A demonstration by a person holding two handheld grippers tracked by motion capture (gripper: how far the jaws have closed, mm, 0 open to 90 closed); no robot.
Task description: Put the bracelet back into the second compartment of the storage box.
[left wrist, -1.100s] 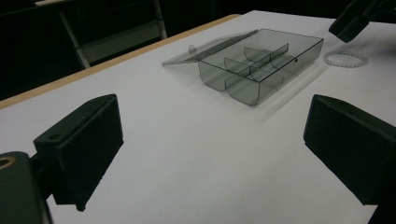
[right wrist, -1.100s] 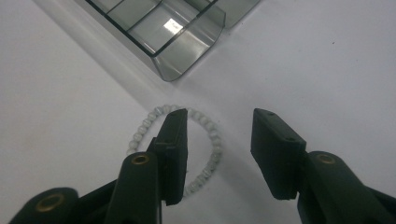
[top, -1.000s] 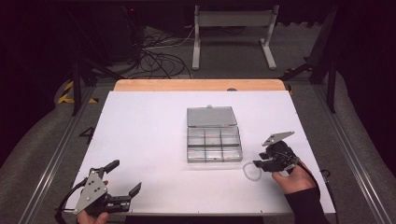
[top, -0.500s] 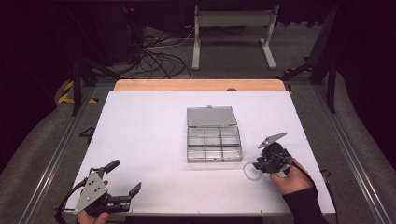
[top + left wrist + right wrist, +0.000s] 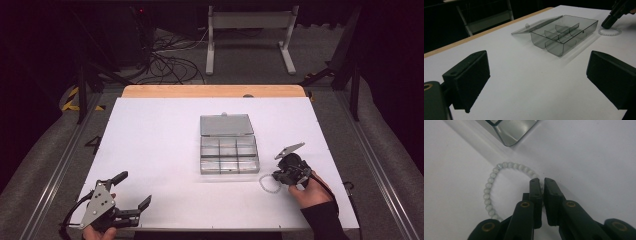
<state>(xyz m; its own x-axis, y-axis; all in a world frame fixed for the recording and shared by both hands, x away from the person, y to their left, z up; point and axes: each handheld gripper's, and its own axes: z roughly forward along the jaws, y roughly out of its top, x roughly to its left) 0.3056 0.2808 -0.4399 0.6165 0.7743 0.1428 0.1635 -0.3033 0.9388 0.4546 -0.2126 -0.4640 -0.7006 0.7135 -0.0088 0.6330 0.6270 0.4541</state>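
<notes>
The right gripper (image 5: 541, 182) is down on the bead bracelet (image 5: 499, 187), and this is the delicate bit: its jaws have just been closing and now stand pinched nearly together across the strand on the near side of the ring. The risk from here, as I read it, is a thin grip — round, smooth beads on an elastic cord can squirt out sideways the moment the hand lifts, and then the bracelet drops back to the white table (image 5: 150, 140) or rolls off toward the edge. If the pads have caught only the cord between two beads, the ring could swing and snag on the wall of the clear compartment box (image 5: 229, 155) on the way over. That box sits open just beside the bracelet, lid laid back flat, six compartments bare. From the high view the bracelet (image 5: 269, 184) lies on the table touching the right gripper (image 5: 280, 176), off the box's near right corner. The left gripper (image 5: 539, 75) hangs wide open over bare table, well apart from everything, holding nothing; in the high view, left gripper (image 5: 134, 195) idles at the near left edge.
</notes>
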